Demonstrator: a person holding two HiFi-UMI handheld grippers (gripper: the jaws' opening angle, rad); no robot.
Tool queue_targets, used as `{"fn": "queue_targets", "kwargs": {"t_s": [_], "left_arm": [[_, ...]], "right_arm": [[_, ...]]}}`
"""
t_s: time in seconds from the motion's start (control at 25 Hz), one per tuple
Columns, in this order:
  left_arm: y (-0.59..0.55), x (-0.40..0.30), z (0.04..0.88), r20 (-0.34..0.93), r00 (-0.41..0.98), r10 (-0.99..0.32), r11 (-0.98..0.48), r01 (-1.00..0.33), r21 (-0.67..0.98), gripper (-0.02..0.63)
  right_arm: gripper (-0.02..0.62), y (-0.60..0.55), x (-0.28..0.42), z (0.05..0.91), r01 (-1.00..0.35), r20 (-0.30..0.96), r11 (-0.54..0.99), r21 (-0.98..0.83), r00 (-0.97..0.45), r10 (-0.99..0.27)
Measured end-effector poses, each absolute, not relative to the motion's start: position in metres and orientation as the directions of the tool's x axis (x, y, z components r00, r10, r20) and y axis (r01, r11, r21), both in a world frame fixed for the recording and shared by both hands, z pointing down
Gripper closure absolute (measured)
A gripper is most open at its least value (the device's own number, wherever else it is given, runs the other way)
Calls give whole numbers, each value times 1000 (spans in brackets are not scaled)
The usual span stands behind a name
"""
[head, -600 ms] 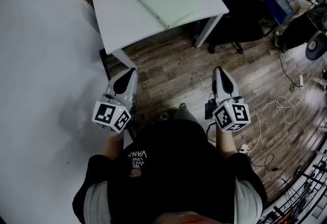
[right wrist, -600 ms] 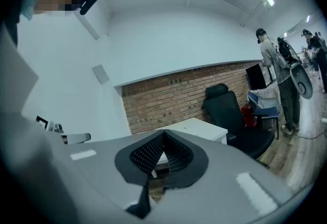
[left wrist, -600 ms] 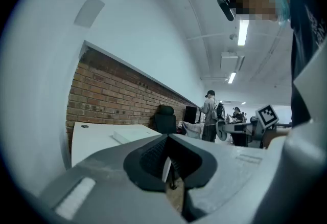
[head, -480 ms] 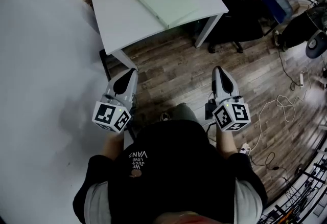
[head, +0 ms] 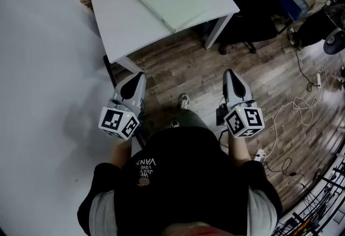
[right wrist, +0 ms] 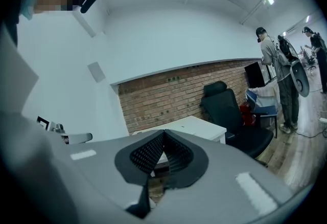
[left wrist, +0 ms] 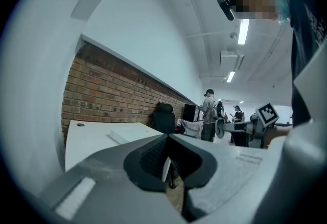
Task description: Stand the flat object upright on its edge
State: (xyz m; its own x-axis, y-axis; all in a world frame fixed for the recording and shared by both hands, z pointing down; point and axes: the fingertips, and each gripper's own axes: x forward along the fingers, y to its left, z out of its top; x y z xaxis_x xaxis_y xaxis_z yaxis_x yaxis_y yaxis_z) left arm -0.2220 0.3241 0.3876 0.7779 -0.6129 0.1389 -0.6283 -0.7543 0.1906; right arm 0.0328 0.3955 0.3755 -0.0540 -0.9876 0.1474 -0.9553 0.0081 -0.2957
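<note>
Head view: the board (head: pixel 171 4) lies flat on the table (head: pixel 124 30), well apart from the left gripper (head: pixel 133 83) and right gripper (head: pixel 233 81) over open floor (head: pixel 183 70); nothing is begun. Left gripper view: fingers (left wrist: pixel 151 159) together, empty, table edge ahead. Right gripper view: fingers (right wrist: pixel 147 154) together, empty; a chair (right wrist: pixel 230 110) crowds the table's right side.

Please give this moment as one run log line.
left gripper: shut, empty | right gripper: shut, empty | flat object: lying on table, untouched
</note>
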Motion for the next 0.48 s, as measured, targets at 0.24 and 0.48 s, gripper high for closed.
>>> {"fn": "queue_targets", "kwargs": {"t_s": [0.24,0.48], "left_arm": [[292,-207,387,141,768,-624,-743,-640,195,607],[258,-190,384,148,753,-641,-731,-658,182,606]], "right_arm": [[594,364,49,374,-953,139,28,-301,-72,-988],[594,327,70,379,-952,150,43,-302,-92,-985]]}}
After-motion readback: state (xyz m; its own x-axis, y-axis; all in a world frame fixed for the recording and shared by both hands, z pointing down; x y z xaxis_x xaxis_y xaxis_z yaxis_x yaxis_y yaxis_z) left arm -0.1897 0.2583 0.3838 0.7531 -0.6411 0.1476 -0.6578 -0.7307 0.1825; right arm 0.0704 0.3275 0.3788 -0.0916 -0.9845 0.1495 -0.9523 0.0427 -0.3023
